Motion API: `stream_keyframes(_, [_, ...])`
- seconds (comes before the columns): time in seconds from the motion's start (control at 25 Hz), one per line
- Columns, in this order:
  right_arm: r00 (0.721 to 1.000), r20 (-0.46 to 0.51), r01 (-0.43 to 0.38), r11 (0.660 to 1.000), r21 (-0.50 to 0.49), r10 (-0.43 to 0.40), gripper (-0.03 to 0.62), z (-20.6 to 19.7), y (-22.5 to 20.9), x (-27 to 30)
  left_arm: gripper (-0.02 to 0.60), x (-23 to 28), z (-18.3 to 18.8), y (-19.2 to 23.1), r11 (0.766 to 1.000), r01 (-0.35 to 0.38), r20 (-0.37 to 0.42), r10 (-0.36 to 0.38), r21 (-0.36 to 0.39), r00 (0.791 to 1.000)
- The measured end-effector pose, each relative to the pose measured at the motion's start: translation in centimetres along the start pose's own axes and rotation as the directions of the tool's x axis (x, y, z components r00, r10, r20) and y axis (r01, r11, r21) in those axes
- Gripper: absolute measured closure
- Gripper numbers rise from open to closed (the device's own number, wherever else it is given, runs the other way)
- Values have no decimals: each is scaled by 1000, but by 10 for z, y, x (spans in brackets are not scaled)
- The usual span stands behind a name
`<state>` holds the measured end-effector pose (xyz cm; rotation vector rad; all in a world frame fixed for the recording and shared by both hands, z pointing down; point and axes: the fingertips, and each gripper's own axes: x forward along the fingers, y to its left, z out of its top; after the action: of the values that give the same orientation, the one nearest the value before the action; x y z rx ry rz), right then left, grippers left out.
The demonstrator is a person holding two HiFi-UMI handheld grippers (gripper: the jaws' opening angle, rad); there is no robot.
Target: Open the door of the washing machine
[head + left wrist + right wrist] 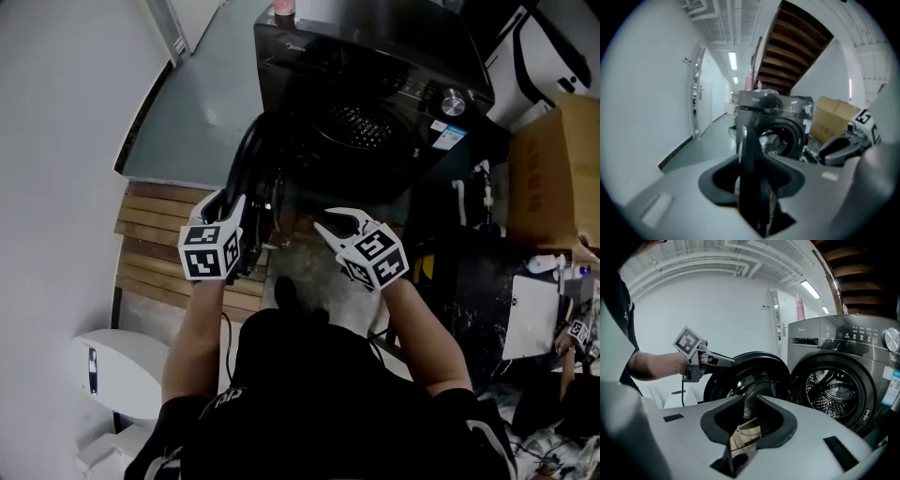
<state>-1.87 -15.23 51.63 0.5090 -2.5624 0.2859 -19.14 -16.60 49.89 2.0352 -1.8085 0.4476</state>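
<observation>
The dark washing machine (375,84) stands ahead with its drum (361,124) uncovered. Its round door (258,169) hangs swung out to the left, towards me. My left gripper (230,208) sits at the door's outer rim. In the left gripper view the door's edge (752,173) fills the slot between the jaws. The right gripper view shows the same gripper (719,360) against the upper left rim of the door (750,376). My right gripper (336,223) hovers in front of the door glass. Its jaws stand a narrow gap apart with nothing between them.
A cardboard box (553,178) and a pile of papers (530,319) crowd the right side of the machine. A white wall runs along the left, and wooden slats (155,244) lie below the door. A white appliance (117,370) sits at the lower left, and a pink bottle (281,9) stands on the machine.
</observation>
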Motion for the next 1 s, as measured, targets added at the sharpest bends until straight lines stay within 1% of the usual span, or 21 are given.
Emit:
stream_keyframes(0.16, [1000,2,-29,1000,-9,29,525,14,-4,17,407,-2,0,26,999,-8,-15,8,-49,1000])
stream_keyframes(0.32, [998,-9,-56,998,-21,56,526,21,-5,35,399,-4,2,44,1000,-18,-15,18,-20,1000])
stream_keyframes(0.44, [997,-20,-77,996,-35,76,526,28,-3,48,396,-5,3,56,1000,-1,-12,1,-3,1000])
stream_keyframes(0.56, [996,-30,-88,995,-46,87,526,31,-4,57,393,-5,3,66,1000,19,-22,-20,-7,1000])
stream_keyframes(0.68, [996,-34,-83,995,-46,82,526,37,-7,63,387,-3,6,79,999,20,-33,-21,-25,999])
stream_keyframes(0.8, [997,-31,-69,997,-45,67,528,43,-9,68,396,-3,9,92,1000,-12,-42,11,-25,999])
stream_keyframes(0.92, [999,-25,-42,999,-25,41,530,46,-15,70,394,-2,12,102,999,-40,-52,41,6,998])
stream_keyframes(1.0, [1000,-23,-21,1000,3,21,530,44,-18,70,394,-3,14,106,998,-48,-55,51,41,997])
